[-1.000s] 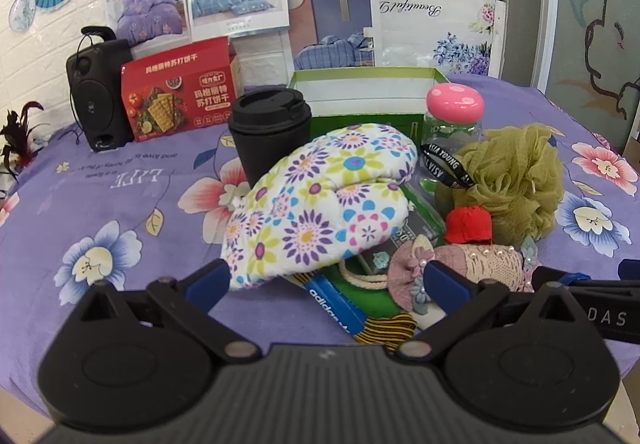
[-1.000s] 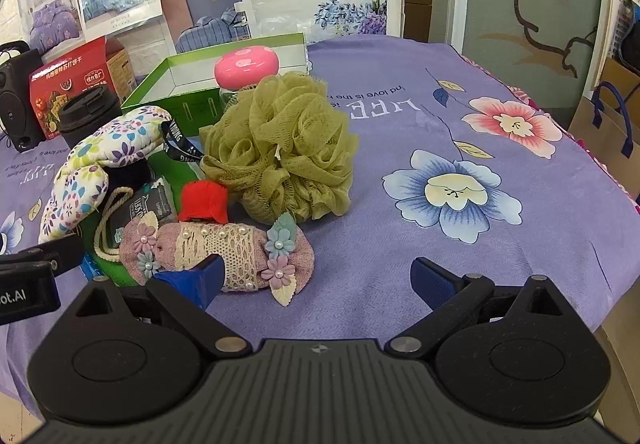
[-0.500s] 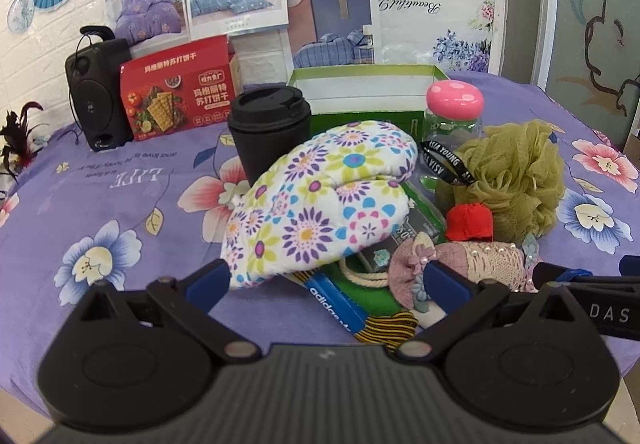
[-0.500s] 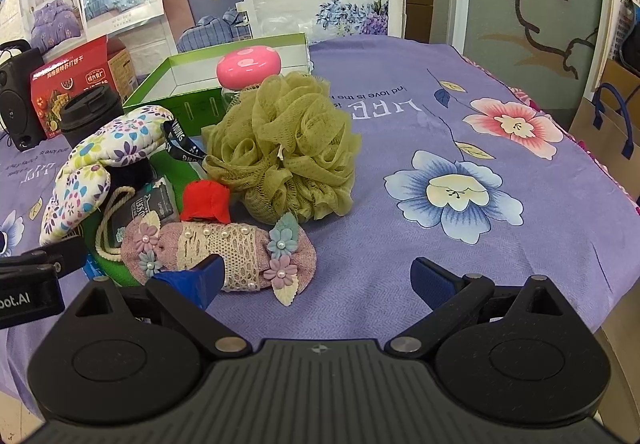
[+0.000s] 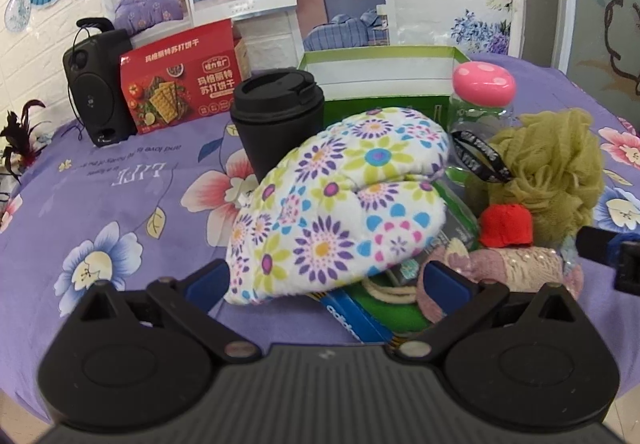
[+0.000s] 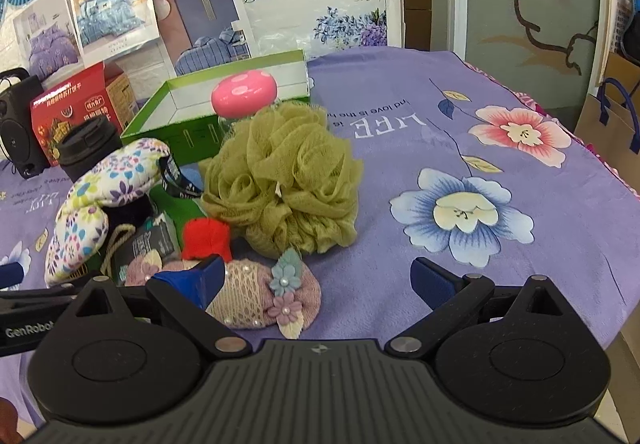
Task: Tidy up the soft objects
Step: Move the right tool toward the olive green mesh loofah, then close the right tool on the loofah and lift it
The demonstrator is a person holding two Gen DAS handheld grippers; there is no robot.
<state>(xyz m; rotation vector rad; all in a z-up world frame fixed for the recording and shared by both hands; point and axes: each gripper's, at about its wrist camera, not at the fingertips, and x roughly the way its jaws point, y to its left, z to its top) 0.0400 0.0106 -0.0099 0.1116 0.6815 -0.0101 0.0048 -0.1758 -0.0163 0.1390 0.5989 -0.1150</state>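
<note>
table: purple floral cloth, "LIFE" print on it
back left: black speaker, red cracker box just beside it
centre back: green open box, black lidded cup in front left
right of centre: olive bath pouf
lower centre: pink knit hat beside the pouf

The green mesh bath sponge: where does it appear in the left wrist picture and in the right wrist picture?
Left wrist: the green mesh bath sponge sits at the right, behind the red object.
Right wrist: the sponge sits left of centre.
Shared landmark: the pink mushroom-shaped lid, just behind it in both.
</note>
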